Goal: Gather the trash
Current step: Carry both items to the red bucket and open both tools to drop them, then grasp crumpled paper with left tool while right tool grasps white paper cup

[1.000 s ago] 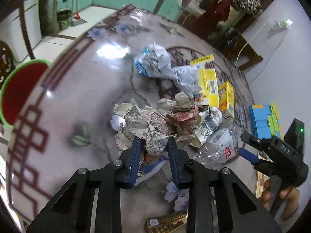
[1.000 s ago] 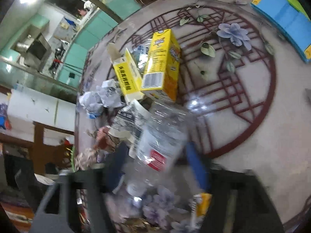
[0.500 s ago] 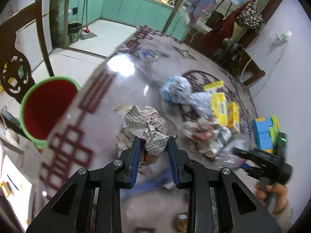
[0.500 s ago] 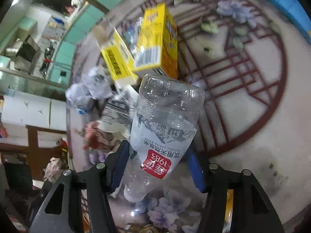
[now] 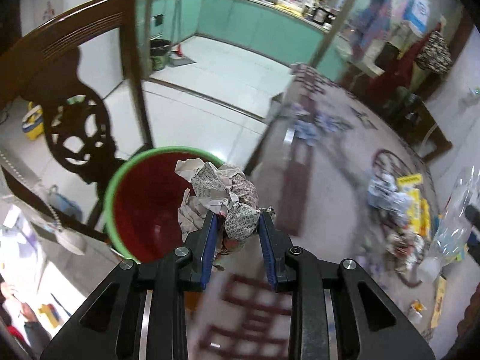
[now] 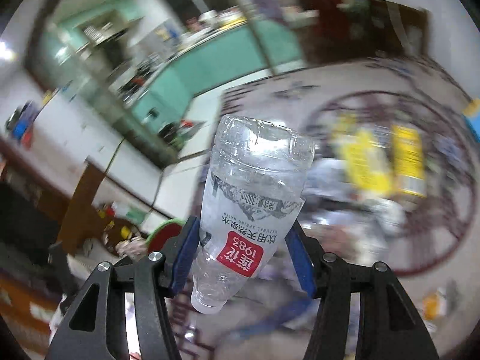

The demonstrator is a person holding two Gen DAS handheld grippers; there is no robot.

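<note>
Looking past our left gripper (image 5: 237,228), fingers clamped on crumpled newspaper (image 5: 223,198), we see the red bin (image 5: 144,204) at nine o'clock, tiled floor (image 5: 210,90) beyond, patterned tabletop (image 5: 330,180) at three. Our right gripper (image 6: 243,255) pinches a plastic bottle (image 6: 252,198).
</note>
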